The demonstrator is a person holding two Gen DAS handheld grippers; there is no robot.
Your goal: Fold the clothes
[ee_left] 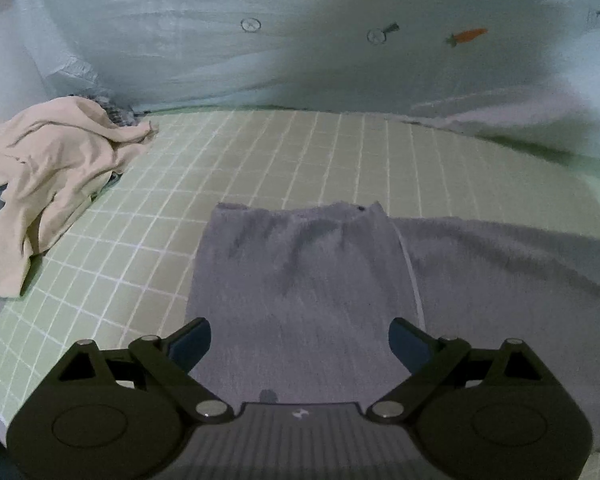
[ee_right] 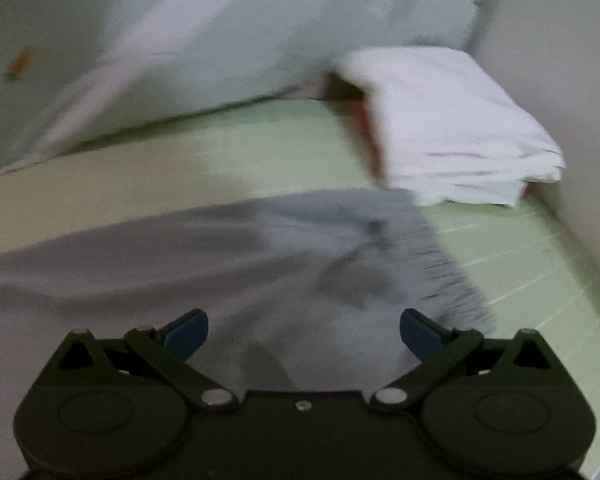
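Note:
A grey fuzzy garment [ee_left: 308, 280] lies spread flat on the green checked bed sheet [ee_left: 228, 168], one part folded over with a visible edge line. My left gripper [ee_left: 300, 344] is open and empty, held just above the garment's near part. In the right wrist view the same grey garment [ee_right: 228, 256] lies below, its ribbed hem [ee_right: 448, 276] at the right. My right gripper [ee_right: 304, 336] is open and empty above it. This view is motion-blurred.
A crumpled beige garment [ee_left: 48, 184] lies in a heap at the left of the sheet. A pale quilt with carrot prints [ee_left: 300, 40] is bunched along the back. A folded white stack [ee_right: 452, 128] sits at the back right by the wall [ee_right: 560, 60].

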